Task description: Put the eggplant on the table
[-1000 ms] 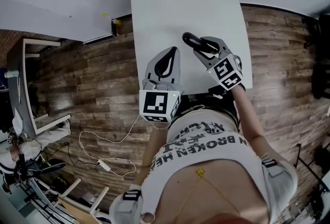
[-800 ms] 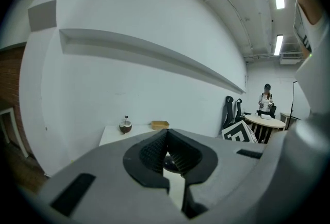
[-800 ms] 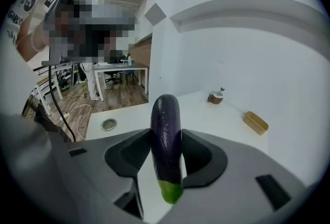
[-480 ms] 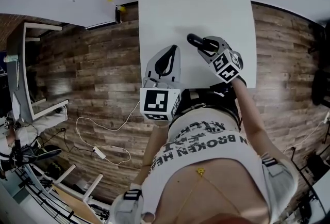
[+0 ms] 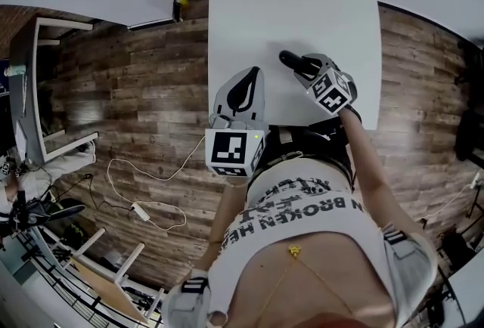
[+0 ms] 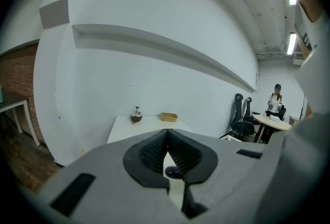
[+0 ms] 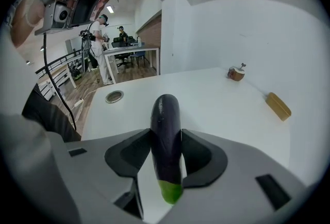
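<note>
The right gripper (image 7: 166,136) clamps the eggplant (image 7: 165,112), dark end jutting past the jaws; the left gripper (image 6: 166,136) is closed and empty.

Grey left gripper (image 6: 166,134), ribbed black pads (image 6: 150,154) closed tip to tip. Through the gap beneath, dark rounded end of an eggplant (image 6: 174,172). Beyond, white table (image 6: 121,126) bearing a small brown round ornament (image 6: 136,115) and a shallow tan tray (image 6: 168,116).

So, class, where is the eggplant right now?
The eggplant is clamped between the right gripper's jaws, over the near end of the white table, right of the left gripper in the head view.
</note>
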The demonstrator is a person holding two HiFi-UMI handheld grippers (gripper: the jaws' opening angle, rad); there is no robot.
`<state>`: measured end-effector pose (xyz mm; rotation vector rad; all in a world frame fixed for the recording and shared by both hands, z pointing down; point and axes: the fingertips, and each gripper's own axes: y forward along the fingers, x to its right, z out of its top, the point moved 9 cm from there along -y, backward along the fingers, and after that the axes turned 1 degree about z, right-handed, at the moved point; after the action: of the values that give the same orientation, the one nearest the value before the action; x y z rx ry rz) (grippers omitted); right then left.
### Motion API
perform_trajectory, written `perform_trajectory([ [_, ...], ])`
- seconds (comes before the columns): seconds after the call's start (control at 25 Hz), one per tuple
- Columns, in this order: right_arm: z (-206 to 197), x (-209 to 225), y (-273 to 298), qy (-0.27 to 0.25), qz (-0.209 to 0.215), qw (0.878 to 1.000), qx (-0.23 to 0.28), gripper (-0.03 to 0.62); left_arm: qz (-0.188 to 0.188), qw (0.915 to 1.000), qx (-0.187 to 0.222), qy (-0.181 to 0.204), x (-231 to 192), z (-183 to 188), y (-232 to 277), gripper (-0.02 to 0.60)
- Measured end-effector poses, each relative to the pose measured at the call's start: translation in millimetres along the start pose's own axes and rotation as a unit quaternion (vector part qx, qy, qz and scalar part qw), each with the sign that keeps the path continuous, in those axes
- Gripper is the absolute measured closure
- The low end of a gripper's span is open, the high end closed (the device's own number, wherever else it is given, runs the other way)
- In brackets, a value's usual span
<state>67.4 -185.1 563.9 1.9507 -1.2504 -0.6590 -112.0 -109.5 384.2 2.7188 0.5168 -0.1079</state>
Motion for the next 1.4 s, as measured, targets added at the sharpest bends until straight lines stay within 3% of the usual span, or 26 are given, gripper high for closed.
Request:
perform_trajectory([
  [0.68,-27,-7,29,0.023,0.023,0.999,-0.038,0.41,0.012,0.9999,-0.005,-0.005,1,-8,-11,0.575],
  [1.4,-31,-5,31,0.035,0.023,0.998,-0.04,0.41,0.014,0.9999,-0.001,-0.005,-2,-7,-17,0.575],
])
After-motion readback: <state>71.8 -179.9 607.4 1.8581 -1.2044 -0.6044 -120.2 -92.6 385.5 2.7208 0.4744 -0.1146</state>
